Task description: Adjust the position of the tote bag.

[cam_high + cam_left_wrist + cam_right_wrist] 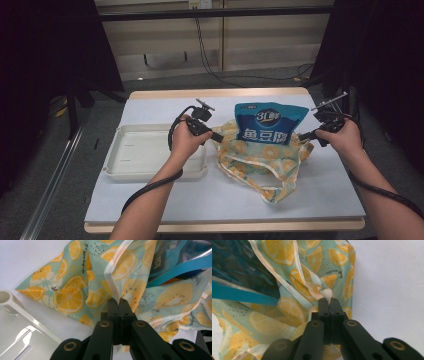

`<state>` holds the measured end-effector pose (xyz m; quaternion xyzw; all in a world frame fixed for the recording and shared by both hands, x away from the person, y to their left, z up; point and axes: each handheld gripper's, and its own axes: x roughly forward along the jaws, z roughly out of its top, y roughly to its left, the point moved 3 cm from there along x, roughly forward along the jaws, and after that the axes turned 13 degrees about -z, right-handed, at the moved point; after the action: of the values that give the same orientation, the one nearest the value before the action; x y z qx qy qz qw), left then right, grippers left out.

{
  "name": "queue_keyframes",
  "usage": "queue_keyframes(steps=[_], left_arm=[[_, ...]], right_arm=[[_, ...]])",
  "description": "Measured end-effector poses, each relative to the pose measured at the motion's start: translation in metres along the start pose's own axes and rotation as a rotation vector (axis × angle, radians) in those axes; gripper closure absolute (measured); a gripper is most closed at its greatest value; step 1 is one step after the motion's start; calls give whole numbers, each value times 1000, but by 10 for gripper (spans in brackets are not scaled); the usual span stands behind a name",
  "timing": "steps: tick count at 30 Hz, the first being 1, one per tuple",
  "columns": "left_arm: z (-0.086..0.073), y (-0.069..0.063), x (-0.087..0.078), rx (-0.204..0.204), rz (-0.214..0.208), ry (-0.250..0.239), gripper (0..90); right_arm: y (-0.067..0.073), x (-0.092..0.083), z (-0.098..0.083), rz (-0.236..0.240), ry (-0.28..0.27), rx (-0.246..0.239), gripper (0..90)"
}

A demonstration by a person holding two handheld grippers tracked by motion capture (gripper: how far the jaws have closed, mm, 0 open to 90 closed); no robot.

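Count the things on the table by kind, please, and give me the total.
Tray: 1
Fruit-print bag: 1
Blue packet, standing in the bag: 1
Total: 3

Table (150, 200) with a pale lavender-white top and a light wooden edge showing along the near and far sides. Directly on it, toward the left, a shallow cream tray (117, 150) with rounded corners, lying flat, one corner also seen in the left gripper view (6, 297). Just right of the tray, at the middle, a fabric bag (260, 167) printed with orange slices on mint green, slumped on the surface, its lower end trailing toward the near edge. Bare tabletop around both.
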<state>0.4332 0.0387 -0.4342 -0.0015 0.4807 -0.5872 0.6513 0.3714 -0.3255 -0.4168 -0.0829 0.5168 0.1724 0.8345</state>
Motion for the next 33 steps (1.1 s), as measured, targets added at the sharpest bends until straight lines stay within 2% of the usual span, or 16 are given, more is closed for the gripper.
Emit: queue_keyframes(steps=[2, 3, 4, 7, 18, 20, 23, 24, 28, 30, 32, 33], left_arm=[[-1, 1, 1, 7, 0, 12, 900], [-1, 0, 2, -7, -2, 0, 900], [-2, 1, 2, 7, -3, 11, 900], [-4, 0, 7, -9, -1, 3, 900], [-10, 2, 11, -17, -6, 17, 900], [-11, 1, 13, -27, -10, 1, 900], [-13, 3, 13, -10, -11, 25, 900], [-13, 3, 15, -14, -11, 12, 900], [-15, 3, 18, -10, -3, 22, 900], [-16, 3, 18, -5, -5, 32, 900], [-17, 2, 20, -20, -5, 9, 900], [-17, 2, 20, -12, -1, 31, 900]], right_arm=[[0, 1, -1, 5, 1, 0, 900], [0, 2, -2, 8, -6, 2, 900], [-1, 2, -3, 3, 5, 2, 900], [-2, 5, -5, 2, 4, -3, 900], [-5, 13, -9, 2, 12, 4, 900], [-5, 14, -10, -4, 17, 13, 900], [-5, 16, -12, 3, 16, 11, 900], [-5, 16, -13, -3, 20, 11, 900], [-5, 18, -14, -4, 21, -3, 900], [-5, 18, -14, -10, 30, 7, 900], [-5, 20, -15, -13, 30, 1, 900], [-5, 20, -16, -12, 30, 3, 900]])
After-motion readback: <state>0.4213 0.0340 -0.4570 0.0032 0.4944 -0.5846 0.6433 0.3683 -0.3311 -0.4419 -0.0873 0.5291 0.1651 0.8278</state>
